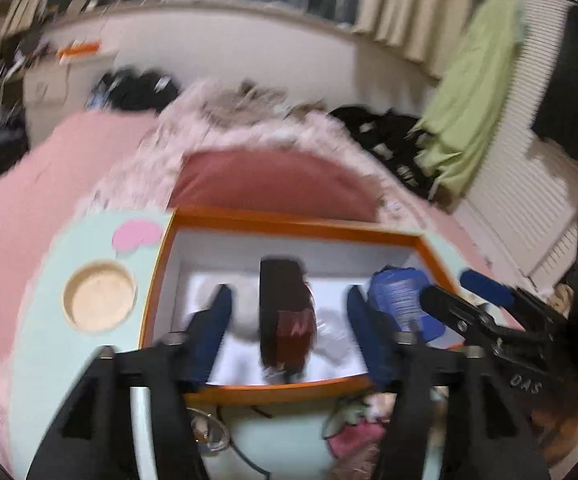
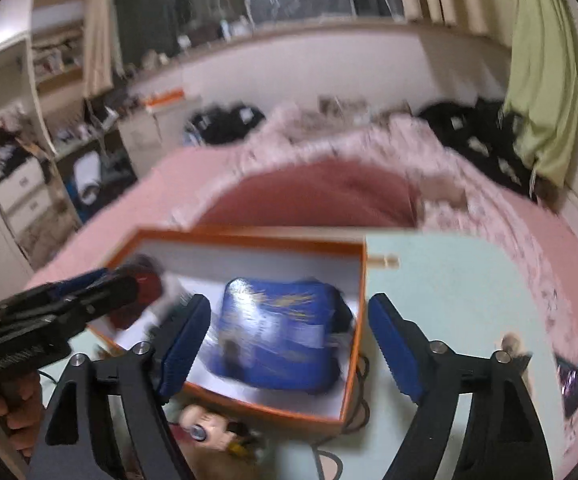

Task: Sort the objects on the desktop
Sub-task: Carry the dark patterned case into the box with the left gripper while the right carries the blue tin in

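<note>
An orange-rimmed white box (image 1: 289, 222) sits on a mint-green lap table (image 1: 49, 360) over a pink bed. A dark red and black object (image 1: 287, 320) lies in the box, and my left gripper (image 1: 289, 292) hangs open above it, its blue pads clear of the object on both sides. A blue pouch (image 2: 281, 332) lies in the box's right half (image 2: 249, 236). My right gripper (image 2: 289, 300) stands open over the pouch without touching it. Each gripper shows in the other's view: the right gripper (image 1: 465, 292) at the box's right corner, the left gripper (image 2: 89, 292) at its left.
A round cup recess (image 1: 99, 300) and a pink heart sticker (image 1: 137, 234) lie left of the box. A small toy figure (image 2: 205, 428) and a dark cable lie in front of it. A dark card (image 2: 573, 384) lies at the table's right. Pink bedding (image 1: 29, 200) surrounds the table.
</note>
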